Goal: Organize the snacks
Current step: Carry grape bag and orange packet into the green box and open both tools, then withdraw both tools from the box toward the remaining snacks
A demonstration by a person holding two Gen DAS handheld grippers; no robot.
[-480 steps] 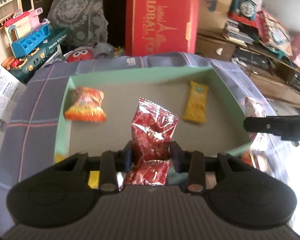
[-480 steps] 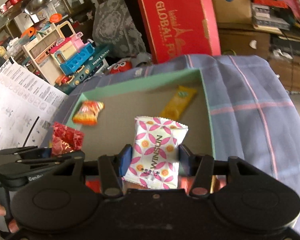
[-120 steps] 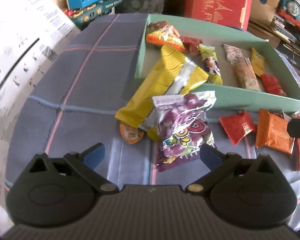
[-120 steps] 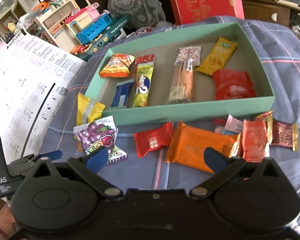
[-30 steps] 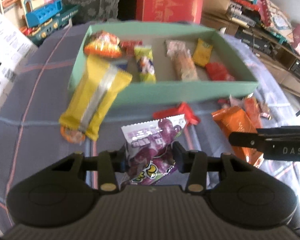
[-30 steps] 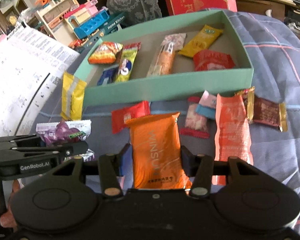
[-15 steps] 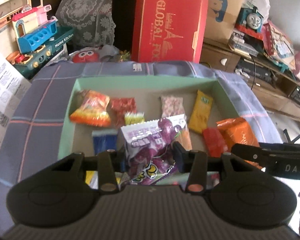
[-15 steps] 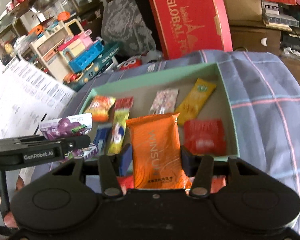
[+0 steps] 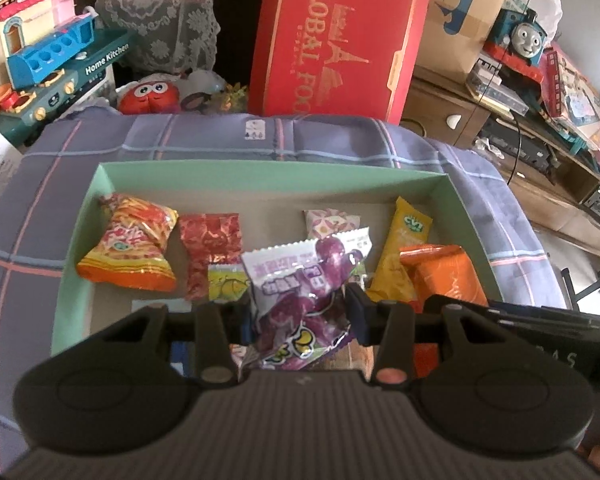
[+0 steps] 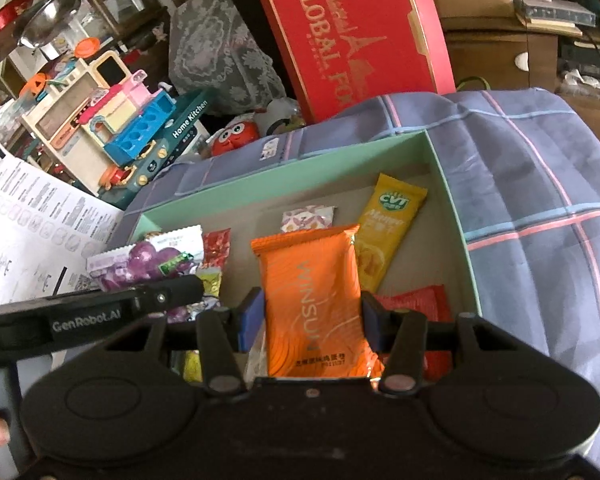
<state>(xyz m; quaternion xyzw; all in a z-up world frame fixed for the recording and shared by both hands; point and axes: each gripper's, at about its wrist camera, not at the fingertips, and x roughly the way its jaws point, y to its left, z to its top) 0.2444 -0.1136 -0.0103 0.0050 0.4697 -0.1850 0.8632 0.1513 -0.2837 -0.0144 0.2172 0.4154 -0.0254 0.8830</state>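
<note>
Both grippers carry a snack over the green box (image 9: 456, 200), which sits on a table under a plaid cloth (image 10: 540, 168). The left gripper (image 9: 298, 312) has its jaws closed on a purple grape-candy packet (image 9: 300, 280); the right gripper (image 10: 312, 316) has its jaws closed on an orange packet (image 10: 312, 280). Inside the box lie an orange chip bag (image 9: 130, 248), a red foil packet (image 9: 210, 244), a pink patterned packet (image 10: 308, 216), a yellow stick (image 10: 384, 232) and a red packet (image 10: 416, 304).

The step in hand appears to be placement. To do it well, each packet should be lowered close to the box floor over a bare patch, not over packets already laid, before the jaws part. The two grippers hang near each other, so releasing in turn would avoid a collision.
</note>
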